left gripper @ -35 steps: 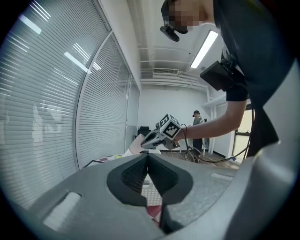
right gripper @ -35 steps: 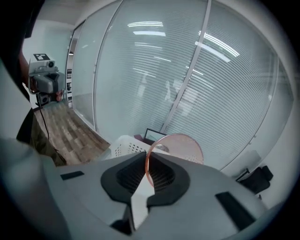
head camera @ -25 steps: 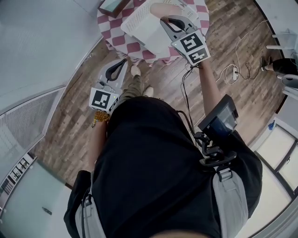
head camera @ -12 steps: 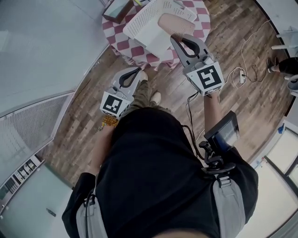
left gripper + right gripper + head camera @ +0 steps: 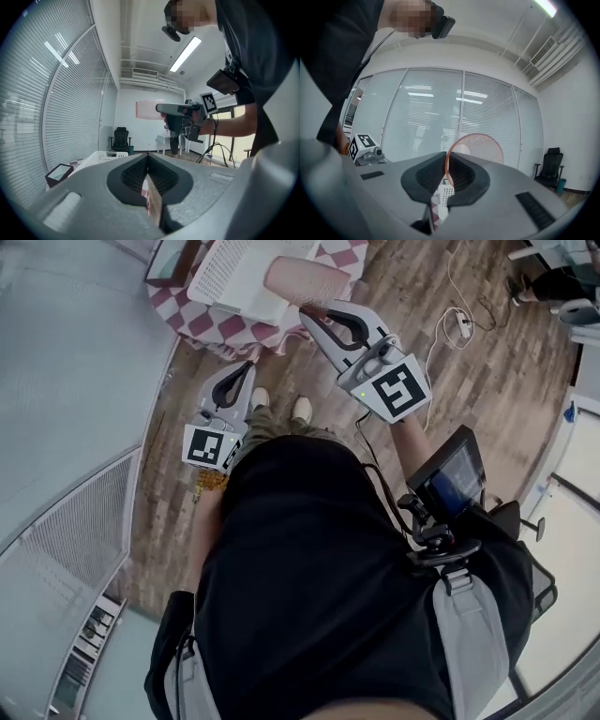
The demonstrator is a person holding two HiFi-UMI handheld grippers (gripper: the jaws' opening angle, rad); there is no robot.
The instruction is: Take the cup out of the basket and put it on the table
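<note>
A pink cup (image 5: 305, 279) hangs in the air beside the white basket (image 5: 234, 273), its rim pinched by my right gripper (image 5: 311, 317). In the right gripper view the cup (image 5: 480, 147) juts out past the jaws, which are shut on its thin wall. The basket stands on the table with the red-and-white chequered cloth (image 5: 202, 320). My left gripper (image 5: 247, 367) hovers lower over the wooden floor by the table's edge, shut with nothing in it. The left gripper view shows the basket (image 5: 105, 157) ahead and the cup (image 5: 149, 109) held high in the right gripper (image 5: 180, 110).
A dark framed box (image 5: 167, 257) lies on the table to the left of the basket. Cables and a power strip (image 5: 461, 326) lie on the floor at the right. An office chair (image 5: 120, 138) stands by the far wall. Glass walls with blinds close the left side.
The right gripper has lifted the cup out of the basket and drawn it back toward the person. The left gripper has shifted a little along the table's edge.
</note>
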